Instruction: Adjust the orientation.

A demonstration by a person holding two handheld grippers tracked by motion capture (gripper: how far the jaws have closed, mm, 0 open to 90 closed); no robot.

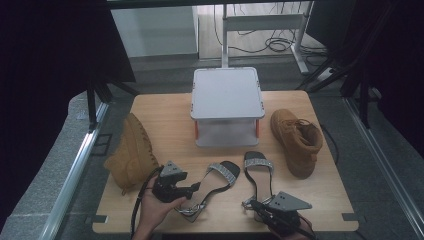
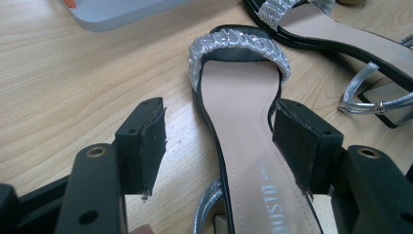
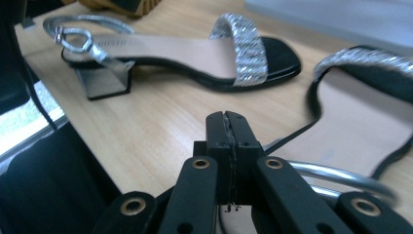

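Sandals [image 1: 215, 182], two; boots [image 1: 131, 152], two

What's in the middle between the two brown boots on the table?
In the high view, the grey stand and two sparkly sandals lie between the left boot and the right boot.

Count on the bench [image 1: 165, 112]: two rhinestone-strap sandals [image 1: 212, 182] [image 1: 257, 175], two tan suede boots [image 1: 131, 152] [image 1: 297, 140], one grey two-tier stand [image 1: 227, 92], two handheld grippers [image 1: 197, 187] [image 1: 252, 203].
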